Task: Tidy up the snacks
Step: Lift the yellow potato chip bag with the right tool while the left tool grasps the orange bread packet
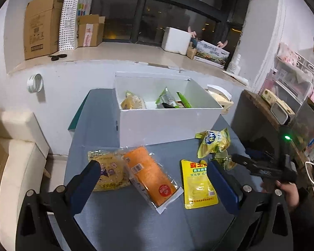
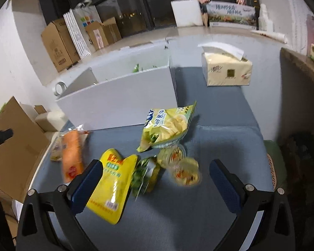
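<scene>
A white box (image 1: 157, 123) with several snacks inside stands at the back of the grey table (image 1: 123, 219). In front of it lie a yellow bread pack (image 1: 108, 171), an orange packet (image 1: 148, 173), a flat yellow pouch (image 1: 196, 184) and a yellow chip bag (image 1: 214, 142). My left gripper (image 1: 155, 179) is open above the orange packet. My right gripper (image 2: 155, 179) is open over a green-labelled pack (image 2: 145, 175) and two small jelly cups (image 2: 186, 171), with the yellow pouch (image 2: 113, 186) by its left finger and the chip bag (image 2: 167, 125) beyond. The right gripper also shows in the left wrist view (image 1: 240, 160).
A tissue box (image 2: 226, 67) sits at the table's back right, beside the white box (image 2: 119, 102). Cardboard boxes (image 1: 41, 25) and a white foam box (image 1: 175, 39) stand on the window ledge. A cream sofa (image 1: 12, 156) is left of the table, cluttered shelves (image 1: 293, 83) right.
</scene>
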A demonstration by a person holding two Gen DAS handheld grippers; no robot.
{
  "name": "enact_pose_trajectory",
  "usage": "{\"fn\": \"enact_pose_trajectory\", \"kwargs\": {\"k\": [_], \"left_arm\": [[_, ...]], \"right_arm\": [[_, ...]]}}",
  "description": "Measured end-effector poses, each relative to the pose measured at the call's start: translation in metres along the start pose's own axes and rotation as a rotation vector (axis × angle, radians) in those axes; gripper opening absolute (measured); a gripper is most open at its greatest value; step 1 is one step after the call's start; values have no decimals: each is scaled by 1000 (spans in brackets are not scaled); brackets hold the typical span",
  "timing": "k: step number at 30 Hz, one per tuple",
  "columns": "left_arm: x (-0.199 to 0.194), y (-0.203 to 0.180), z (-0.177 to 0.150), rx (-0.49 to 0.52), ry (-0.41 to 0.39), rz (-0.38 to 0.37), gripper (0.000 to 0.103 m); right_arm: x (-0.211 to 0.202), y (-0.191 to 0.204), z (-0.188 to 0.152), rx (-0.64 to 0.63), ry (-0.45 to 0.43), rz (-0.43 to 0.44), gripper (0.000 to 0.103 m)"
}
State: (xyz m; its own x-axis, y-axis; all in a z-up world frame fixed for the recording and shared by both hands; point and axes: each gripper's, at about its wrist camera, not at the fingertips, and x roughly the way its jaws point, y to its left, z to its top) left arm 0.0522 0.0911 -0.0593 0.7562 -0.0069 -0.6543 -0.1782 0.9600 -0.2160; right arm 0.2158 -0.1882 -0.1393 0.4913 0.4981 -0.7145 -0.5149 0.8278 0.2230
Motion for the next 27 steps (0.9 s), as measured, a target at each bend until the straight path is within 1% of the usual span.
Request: {"fn": "enact_pose_trajectory", "kwargs": {"k": [4, 7, 10, 14, 15, 16, 18, 19, 21, 23, 26, 27], "left_arm": [[-2, 8, -1, -18, -8, 10, 103], [0, 17, -2, -49, 4, 10, 103], [3, 22, -6, -66, 12, 11, 103], [6, 26, -9, -72, 22, 22, 103], [7, 25, -11, -71, 24, 28, 103], [8, 25, -11, -68, 25, 32, 103], [8, 24, -12, -60, 26, 42, 103], [9, 24, -12, -56, 26, 44, 103], [10, 24, -13, -55, 30, 49, 103], [13, 24, -14, -56, 36, 47, 103], [21, 20, -16, -56, 59, 45, 103], [26, 17, -17, -63, 69, 48, 103]], "right_arm": [[36, -1, 22, -32, 44, -16, 103], [64, -5, 39, -38, 77, -54, 103], [88, -9, 48, -20, 148, -65, 103], [104, -7, 51, -41, 170, -81, 103], [105, -7, 50, -44, 170, -77, 93], [105, -6, 50, -47, 162, -80, 75], [103, -5, 50, -51, 152, -99, 67], [100, -5, 49, -49, 148, -94, 65], [90, -3, 48, -53, 122, -62, 65], [78, -3, 48, -54, 93, -66, 65], [52, -6, 51, -9, 30, -27, 64], [36, -8, 50, 12, -3, -5, 64]]}}
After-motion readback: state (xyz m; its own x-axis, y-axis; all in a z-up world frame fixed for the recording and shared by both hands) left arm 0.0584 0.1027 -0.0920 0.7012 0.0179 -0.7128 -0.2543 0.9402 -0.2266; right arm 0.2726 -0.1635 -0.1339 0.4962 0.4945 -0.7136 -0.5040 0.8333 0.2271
